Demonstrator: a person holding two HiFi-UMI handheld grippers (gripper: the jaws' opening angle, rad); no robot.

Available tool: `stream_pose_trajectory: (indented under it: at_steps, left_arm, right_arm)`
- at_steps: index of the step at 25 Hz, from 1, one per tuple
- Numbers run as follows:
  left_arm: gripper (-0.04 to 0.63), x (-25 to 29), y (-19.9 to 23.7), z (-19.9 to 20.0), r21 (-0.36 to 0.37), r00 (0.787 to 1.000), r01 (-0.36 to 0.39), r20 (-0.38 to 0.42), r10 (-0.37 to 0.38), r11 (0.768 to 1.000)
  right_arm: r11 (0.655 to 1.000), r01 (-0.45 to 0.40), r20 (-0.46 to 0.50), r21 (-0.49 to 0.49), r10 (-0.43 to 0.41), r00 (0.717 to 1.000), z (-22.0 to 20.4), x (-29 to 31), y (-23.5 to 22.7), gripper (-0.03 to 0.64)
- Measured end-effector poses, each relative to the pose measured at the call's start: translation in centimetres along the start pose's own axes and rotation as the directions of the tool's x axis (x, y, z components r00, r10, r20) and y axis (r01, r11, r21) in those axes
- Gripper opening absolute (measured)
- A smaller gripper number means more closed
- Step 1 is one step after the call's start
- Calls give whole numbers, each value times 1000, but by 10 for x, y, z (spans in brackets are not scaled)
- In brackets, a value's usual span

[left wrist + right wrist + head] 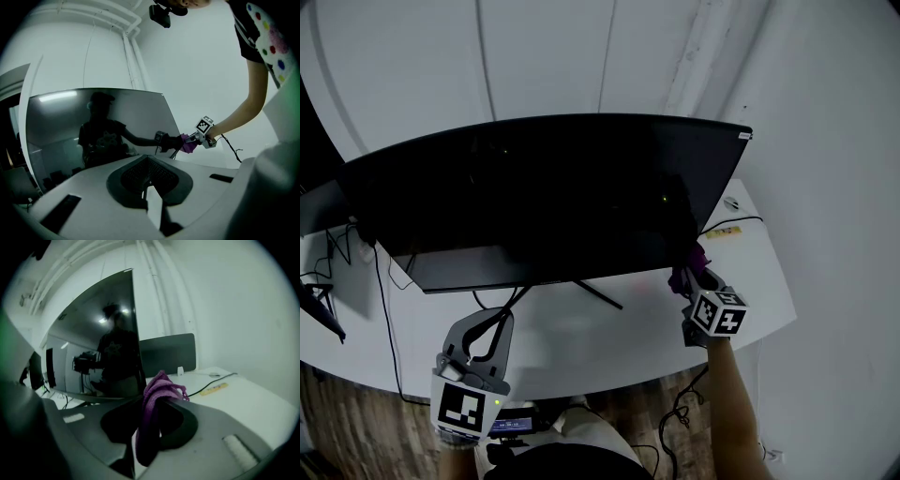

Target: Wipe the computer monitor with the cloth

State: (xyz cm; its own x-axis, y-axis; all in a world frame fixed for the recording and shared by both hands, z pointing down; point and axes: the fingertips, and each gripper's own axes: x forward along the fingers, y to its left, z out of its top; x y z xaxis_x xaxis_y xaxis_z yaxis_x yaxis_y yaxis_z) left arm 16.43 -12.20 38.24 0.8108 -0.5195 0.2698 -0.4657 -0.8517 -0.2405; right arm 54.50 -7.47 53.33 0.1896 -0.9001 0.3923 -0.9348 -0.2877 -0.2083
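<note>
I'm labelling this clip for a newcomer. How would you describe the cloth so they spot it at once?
Find the big dark monitor on the white desk and go to its lower right corner. There the right tool pinches a crumpled cloth beside the screen edge; it is the only purple thing near the screen.

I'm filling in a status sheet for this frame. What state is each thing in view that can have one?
Large black computer monitor: upright on its stand, screen dark.
Right gripper: shut on the purple cloth.
Purple cloth: bunched up, held at the screen's lower right corner.
Left gripper: shut, nothing between its jaws, held low near the desk's front edge.
</note>
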Motion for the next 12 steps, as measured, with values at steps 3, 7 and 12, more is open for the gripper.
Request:
stream_pose_trajectory:
  at_steps: [3,7,12]
  left_arm:
    - [5,-3,2,-2,1,1000,-3,-3,3,1000]
    - [5,-8,6,-4,-6,1000,-10,-5,10,1000]
    - [5,-15,10,-7,-3,1000,-16,-10,16,1000]
  right_arm:
    - [982,-10,50,188,1,999,-1,0,-1,81]
    - [912,-33,112,410,-14,994,-4,-1,-3,80]
    - [830,-51,150,556,-39,988,-15,-2,0,80]
